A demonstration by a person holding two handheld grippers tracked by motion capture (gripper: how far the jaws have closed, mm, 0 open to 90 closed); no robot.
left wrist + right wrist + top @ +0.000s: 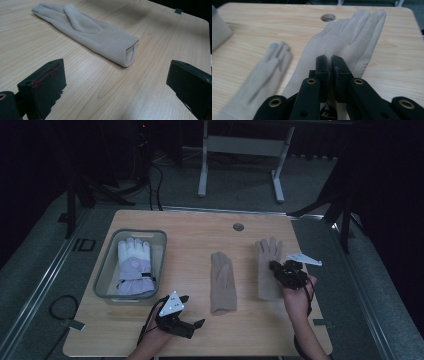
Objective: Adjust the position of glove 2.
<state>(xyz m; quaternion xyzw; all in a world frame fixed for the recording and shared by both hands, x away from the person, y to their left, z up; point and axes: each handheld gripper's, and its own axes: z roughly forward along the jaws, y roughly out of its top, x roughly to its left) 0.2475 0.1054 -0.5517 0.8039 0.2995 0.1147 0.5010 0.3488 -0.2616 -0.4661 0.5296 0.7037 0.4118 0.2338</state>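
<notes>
Bare wood between middle glove [223, 282] and bin [107, 270]: passable. Right of it, second glove [268, 267] blocks, apparently pinched by right gripper [276, 268].

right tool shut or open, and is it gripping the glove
Shut. The right tool has its black jaws pressed together on the beige fabric glove with spread fingers; whether that glove is pinched cannot be told.
</notes>
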